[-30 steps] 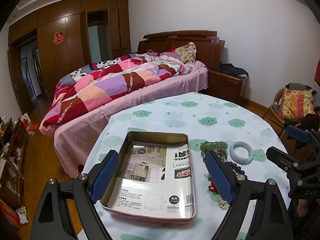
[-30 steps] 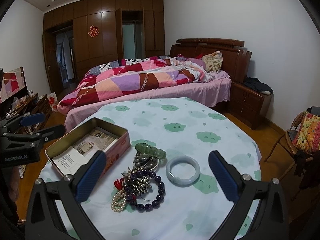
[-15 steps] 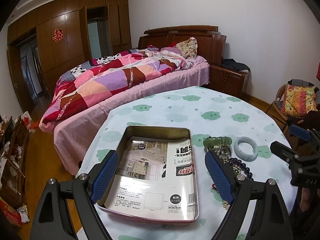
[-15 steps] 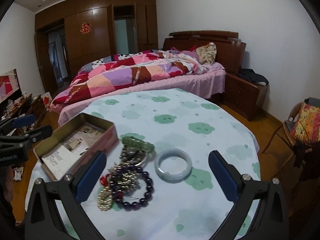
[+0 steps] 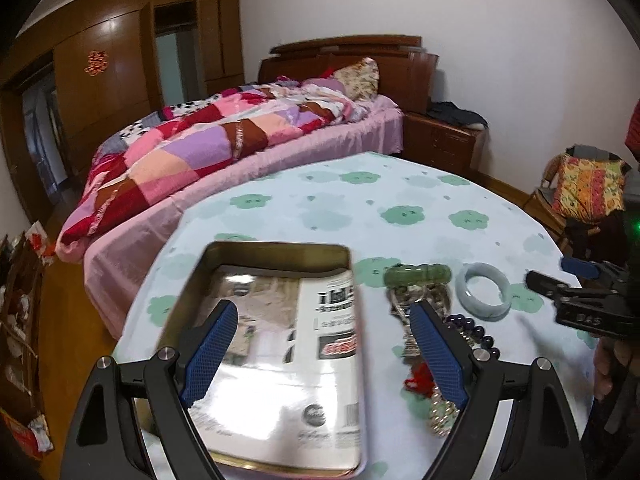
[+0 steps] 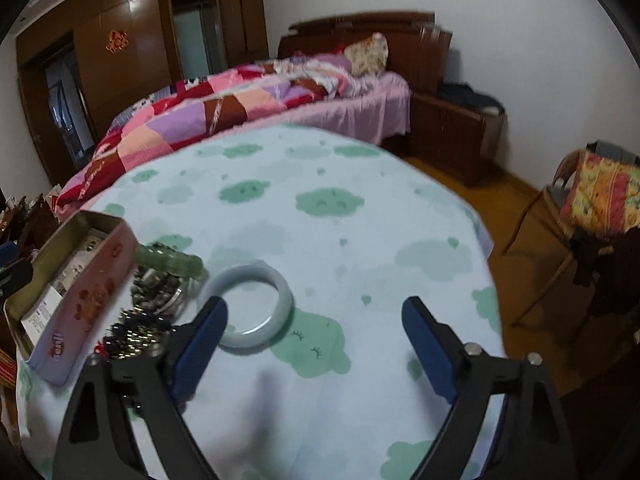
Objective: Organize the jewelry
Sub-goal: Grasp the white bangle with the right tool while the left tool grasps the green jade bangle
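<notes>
An open metal tin [image 5: 276, 250] lined with printed paper lies on the cloud-patterned tablecloth [image 5: 400, 200]. My left gripper [image 5: 324, 346] is open, low over the tin. Right of the tin lies a heap of jewelry: a green bead bracelet [image 5: 416, 274], a pale jade bangle [image 5: 502, 300], purple beads [image 5: 474, 332] and a red charm [image 5: 420, 380]. In the right wrist view the bangle [image 6: 285, 300] lies flat just ahead of my left fingertip [image 6: 208, 332]. My right gripper [image 6: 316, 340] has its jaws closing, still wide, and no pad presses the bangle. The green bracelet [image 6: 168, 258] and the tin [image 6: 92, 292] lie to its left.
A bed with a patchwork quilt [image 5: 208, 148] stands beyond the table. A chair with a colourful cushion [image 5: 588, 188] is at the right. Wooden wardrobes [image 5: 120, 80] line the far wall. Cluttered shelves [image 5: 16, 312] stand at the left.
Both grippers have come down and forward over the table. The left now hangs lower over the tin. The right has closed in on the bangle and its jaws have narrowed a little.
</notes>
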Demonstrator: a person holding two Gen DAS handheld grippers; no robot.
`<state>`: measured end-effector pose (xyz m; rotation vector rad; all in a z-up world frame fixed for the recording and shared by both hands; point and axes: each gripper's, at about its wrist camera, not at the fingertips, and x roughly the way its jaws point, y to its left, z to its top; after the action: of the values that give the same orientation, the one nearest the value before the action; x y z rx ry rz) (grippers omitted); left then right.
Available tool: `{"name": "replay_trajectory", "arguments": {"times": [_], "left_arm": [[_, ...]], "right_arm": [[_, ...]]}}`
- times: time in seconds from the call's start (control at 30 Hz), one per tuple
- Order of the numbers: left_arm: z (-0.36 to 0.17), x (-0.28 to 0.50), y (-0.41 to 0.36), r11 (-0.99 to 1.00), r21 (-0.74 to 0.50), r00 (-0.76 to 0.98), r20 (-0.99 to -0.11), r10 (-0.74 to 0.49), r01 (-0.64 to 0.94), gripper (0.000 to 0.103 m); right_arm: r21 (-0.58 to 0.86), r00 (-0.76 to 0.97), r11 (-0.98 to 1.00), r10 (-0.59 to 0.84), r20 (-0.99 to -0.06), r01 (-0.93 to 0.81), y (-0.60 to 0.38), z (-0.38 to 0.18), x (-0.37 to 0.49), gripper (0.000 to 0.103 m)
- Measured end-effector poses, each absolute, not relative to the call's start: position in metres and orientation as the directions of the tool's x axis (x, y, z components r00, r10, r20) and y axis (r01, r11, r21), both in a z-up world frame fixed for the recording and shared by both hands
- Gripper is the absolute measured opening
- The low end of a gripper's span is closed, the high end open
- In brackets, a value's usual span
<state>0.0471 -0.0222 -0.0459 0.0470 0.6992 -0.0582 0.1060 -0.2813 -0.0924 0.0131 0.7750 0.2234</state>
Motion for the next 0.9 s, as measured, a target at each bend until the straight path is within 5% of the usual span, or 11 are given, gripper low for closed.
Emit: {"name": "replay_trajectory", "arguments": {"times": [0.17,0.3,0.47,0.53,0.6,0.9], "left_arm": [[-0.045,0.060,-0.035,0.995,0.037,0.758,-0.650,-0.044,0.090,0.088],[-0.043,0.067,-0.043,0.994,0.043,0.760,-0.648,-0.051,0.104,0.088],[-0.045,0.081,-0.059,0.989,0.054,0.744,-0.664,-0.069,0.139,0.088],[-0.047,0.086,-0.067,0.986,0.062,0.736,-0.672,-0.075,0.156,0.088],[-0.050,0.090,-0.077,0.982,0.068,0.727,-0.681,-0.085,0.178,0.088],[-0.077,0.123,-0.106,0.973,0.077,0.657,-0.749,-0.087,0.217,0.088]], "right_arm": [[0.072,0.637,0.961,0.231,-0.735,-0.265,-0.263,-0.098,0.122,0.085],[0.016,0.603,0.962,0.184,-0.776,-0.274,-0.253,-0.110,0.139,0.065],[0.004,0.572,0.960,0.171,-0.802,-0.281,-0.251,-0.119,0.148,0.058],[0.007,0.573,0.957,0.180,-0.799,-0.290,-0.250,-0.118,0.147,0.044],[0.017,0.574,0.954,0.194,-0.796,-0.298,-0.252,-0.117,0.145,0.014],[0.091,0.572,0.958,0.238,-0.785,-0.273,-0.262,-0.116,0.148,0.013]]}}
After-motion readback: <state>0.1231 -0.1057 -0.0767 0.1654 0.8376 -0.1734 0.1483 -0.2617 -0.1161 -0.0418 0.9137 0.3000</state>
